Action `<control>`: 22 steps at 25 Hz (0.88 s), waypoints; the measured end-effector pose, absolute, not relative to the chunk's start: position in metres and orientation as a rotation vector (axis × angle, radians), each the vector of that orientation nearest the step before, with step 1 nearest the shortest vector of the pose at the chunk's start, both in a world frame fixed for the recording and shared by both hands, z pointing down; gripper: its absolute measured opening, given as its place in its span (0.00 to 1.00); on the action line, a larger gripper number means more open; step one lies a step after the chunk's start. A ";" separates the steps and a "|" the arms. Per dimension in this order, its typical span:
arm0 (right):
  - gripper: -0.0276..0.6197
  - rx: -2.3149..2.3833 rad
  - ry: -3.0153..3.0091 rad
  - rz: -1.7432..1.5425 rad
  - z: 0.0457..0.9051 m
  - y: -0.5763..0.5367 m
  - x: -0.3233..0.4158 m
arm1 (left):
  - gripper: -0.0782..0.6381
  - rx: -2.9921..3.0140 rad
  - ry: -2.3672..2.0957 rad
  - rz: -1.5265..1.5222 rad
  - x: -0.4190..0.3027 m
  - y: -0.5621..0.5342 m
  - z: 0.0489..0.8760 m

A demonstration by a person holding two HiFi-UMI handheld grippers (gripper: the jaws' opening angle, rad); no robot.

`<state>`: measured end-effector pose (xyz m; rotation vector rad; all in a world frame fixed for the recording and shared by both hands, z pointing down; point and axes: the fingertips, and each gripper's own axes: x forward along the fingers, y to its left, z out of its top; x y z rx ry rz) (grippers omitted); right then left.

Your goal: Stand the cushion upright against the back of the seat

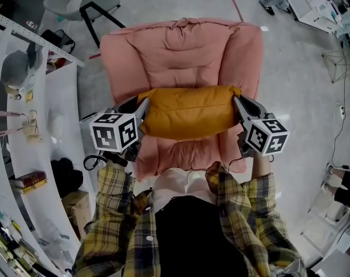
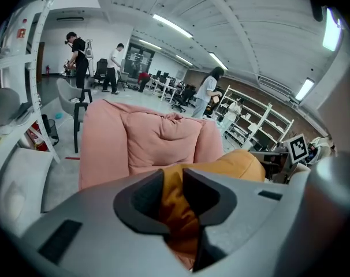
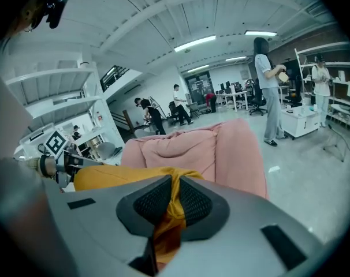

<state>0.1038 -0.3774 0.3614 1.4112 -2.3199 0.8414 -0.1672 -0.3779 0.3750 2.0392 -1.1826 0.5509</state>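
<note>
Mostly hidden under the orange cushion is the seat of the pink armchair; only a strip of the seat shows at the near edge, and that is partly cut off by the person's plaid sleeves. From the head view I cannot tell whether the cushion's underside touches the seat or hangs just above it. The cushion lies crosswise, long side running left to right, in front of the chair's padded back and not leaning on it.

The left gripper is at the cushion's left end. In the left gripper view its jaws stand a little apart with a fold of orange fabric filling the gap and pressed by both pads. The right gripper is at the right end. In the right gripper view its jaws are nearly together, pinching a thin bunch of the cushion's corner. Past each jaw pair the rest of the cushion bulges out, and the opposite gripper's marker cube peeks beyond it.

By count: one cushion, one armchair, two grippers, one marker cube on each. White shelving runs down the left. Far off, several people stand in the room, too small to count surely.
</note>
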 end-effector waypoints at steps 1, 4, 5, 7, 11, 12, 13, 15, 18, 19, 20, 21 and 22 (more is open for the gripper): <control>0.10 1.415 -2.319 0.846 0.362 -0.385 0.105 | 0.24 2.031 -1.183 0.553 -0.167 -0.384 0.376; 0.11 1.429 -2.317 0.859 0.365 -0.406 0.106 | 0.24 2.013 -1.181 0.546 -0.166 -0.404 0.380; 0.11 1.434 -2.316 0.861 0.366 -0.413 0.107 | 0.24 2.010 -1.179 0.545 -0.166 -0.411 0.382; 0.11 1.441 -2.314 0.865 0.370 -0.429 0.107 | 0.25 2.003 -1.173 0.548 -0.167 -0.425 0.386; 0.11 1.444 -2.303 0.883 0.377 -0.456 0.106 | 0.25 1.986 -1.165 0.551 -0.169 -0.451 0.395; 0.11 1.443 -2.302 0.889 0.378 -0.463 0.105 | 0.25 1.981 -1.164 0.547 -0.169 -0.458 0.396; 0.11 1.442 -2.302 0.896 0.380 -0.470 0.105 | 0.25 1.975 -1.164 0.541 -0.170 -0.464 0.398; 0.11 1.441 -2.300 0.908 0.383 -0.484 0.105 | 0.26 1.965 -1.168 0.521 -0.172 -0.476 0.402; 0.11 1.445 -2.296 0.920 0.388 -0.503 0.104 | 0.27 1.957 -1.187 0.468 -0.175 -0.493 0.407; 0.11 1.446 -2.295 0.923 0.390 -0.507 0.103 | 0.27 1.952 -1.195 0.456 -0.176 -0.497 0.410; 0.11 1.448 -2.292 0.924 0.393 -0.512 0.102 | 0.27 1.945 -1.200 0.450 -0.177 -0.502 0.412; 0.11 1.452 -2.289 0.924 0.395 -0.517 0.101 | 0.28 1.938 -1.202 0.447 -0.179 -0.506 0.415; 0.11 1.456 -2.286 0.925 0.397 -0.521 0.100 | 0.28 1.930 -1.202 0.448 -0.180 -0.510 0.417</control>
